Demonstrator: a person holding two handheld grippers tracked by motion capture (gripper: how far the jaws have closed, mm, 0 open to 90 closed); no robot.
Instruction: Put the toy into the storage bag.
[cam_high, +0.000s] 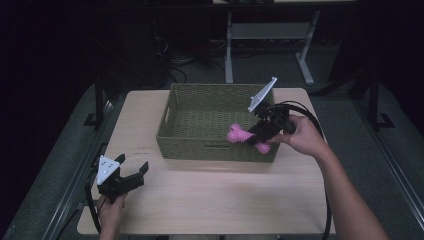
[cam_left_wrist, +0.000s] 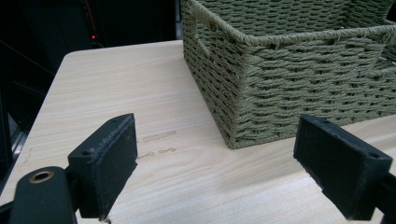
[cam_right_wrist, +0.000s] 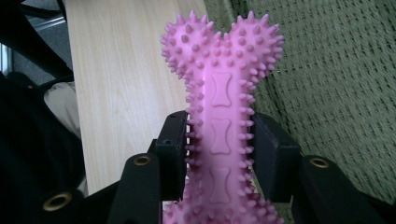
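A pink spiky bone-shaped toy (cam_high: 240, 135) (cam_right_wrist: 220, 116) is clamped by its shaft between the jaws of my right gripper (cam_high: 256, 137) (cam_right_wrist: 219, 140). It hangs over the front right corner of the green woven basket (cam_high: 215, 150) (cam_right_wrist: 336, 93), one end above the basket's inside and the other end outside the front wall. My left gripper (cam_high: 137, 172) (cam_left_wrist: 215, 163) rests low over the table's front left, open, jaws wide apart with nothing between them, pointing at the basket's (cam_left_wrist: 289, 84) near left corner.
The light wooden table (cam_high: 225, 200) has bare room in front of the basket and to its left. Beyond the table stand a dark floor, cables and a white desk frame (cam_high: 270, 45). A black cable (cam_high: 320, 150) trails from my right gripper.
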